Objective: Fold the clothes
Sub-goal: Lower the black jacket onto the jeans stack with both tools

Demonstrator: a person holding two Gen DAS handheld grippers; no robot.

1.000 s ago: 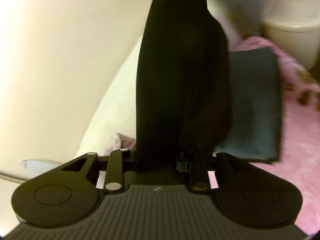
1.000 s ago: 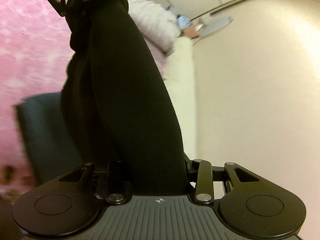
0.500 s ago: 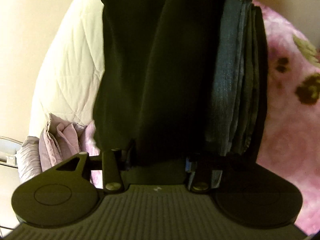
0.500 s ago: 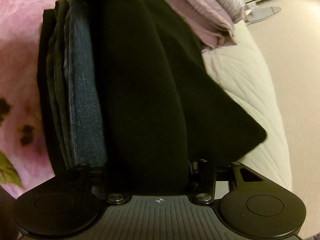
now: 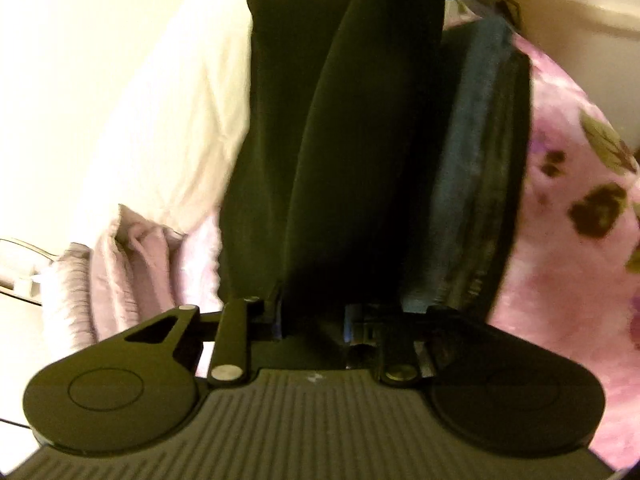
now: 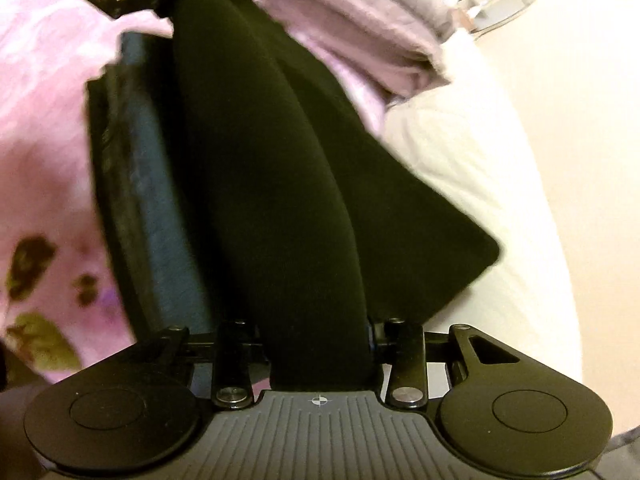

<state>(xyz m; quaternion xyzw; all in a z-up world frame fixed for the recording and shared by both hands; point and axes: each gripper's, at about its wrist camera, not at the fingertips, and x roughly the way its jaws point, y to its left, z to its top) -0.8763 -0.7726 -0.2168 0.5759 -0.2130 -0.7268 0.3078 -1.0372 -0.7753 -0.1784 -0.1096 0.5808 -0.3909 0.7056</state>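
1. While both claws point steeply down at the bed, the left gripper (image 5: 312,320) has a thick fold of the black garment (image 5: 360,160) between its jaws, which are closing on it from a narrow gap.
2. At the right gripper (image 6: 320,344) the jaws stand wider and are also closing, and the same black cloth fills the space between them.
3. Stretched between the two claws, the garment hangs over a stack of folded dark clothes (image 6: 152,208) and sags onto the white quilt (image 6: 480,200).
4. Beside that stack lies the pink floral blanket (image 5: 568,300); crumpled lilac clothes (image 6: 360,40) sit at the quilt's far end.
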